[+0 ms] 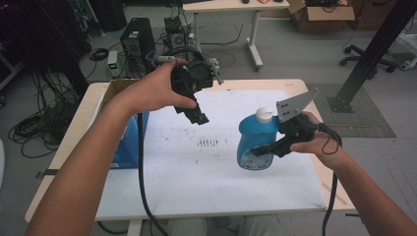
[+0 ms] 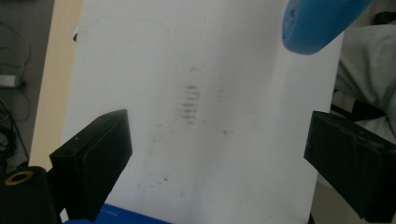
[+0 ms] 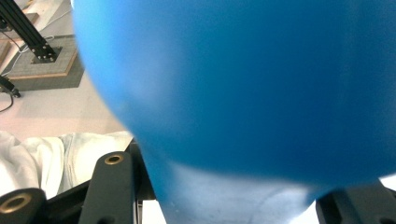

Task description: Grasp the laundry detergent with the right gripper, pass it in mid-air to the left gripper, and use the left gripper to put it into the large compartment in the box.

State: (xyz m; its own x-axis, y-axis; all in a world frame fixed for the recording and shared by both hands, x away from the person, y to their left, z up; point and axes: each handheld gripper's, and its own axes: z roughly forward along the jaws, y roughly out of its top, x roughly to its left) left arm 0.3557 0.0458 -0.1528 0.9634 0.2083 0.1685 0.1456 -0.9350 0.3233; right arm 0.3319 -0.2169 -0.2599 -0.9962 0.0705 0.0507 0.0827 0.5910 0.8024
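A blue bottle point(image 1: 252, 145) with a white cap point(image 1: 264, 114) hangs upright above the right half of the table. My right gripper point(image 1: 260, 150) is shut on its body from the right side. In the right gripper view the bottle point(image 3: 243, 84) bulges out between the jaws of that gripper point(image 3: 224, 196). My left gripper point(image 1: 197, 116) hovers over the far middle of the table, pointing down and toward the person. Its jaws stand wide apart in the left gripper view, and the gripper point(image 2: 219, 140) has nothing between them. The bottle's bottom point(image 2: 313, 23) shows at the top right there.
A white sheet point(image 1: 206, 177) with dark smudges point(image 1: 209, 142) covers the wooden table point(image 1: 74, 132). A blue box point(image 1: 129, 145) and a cardboard box point(image 1: 115, 88) sit at the left edge. A computer tower point(image 1: 136, 42) and cables lie on the floor beyond.
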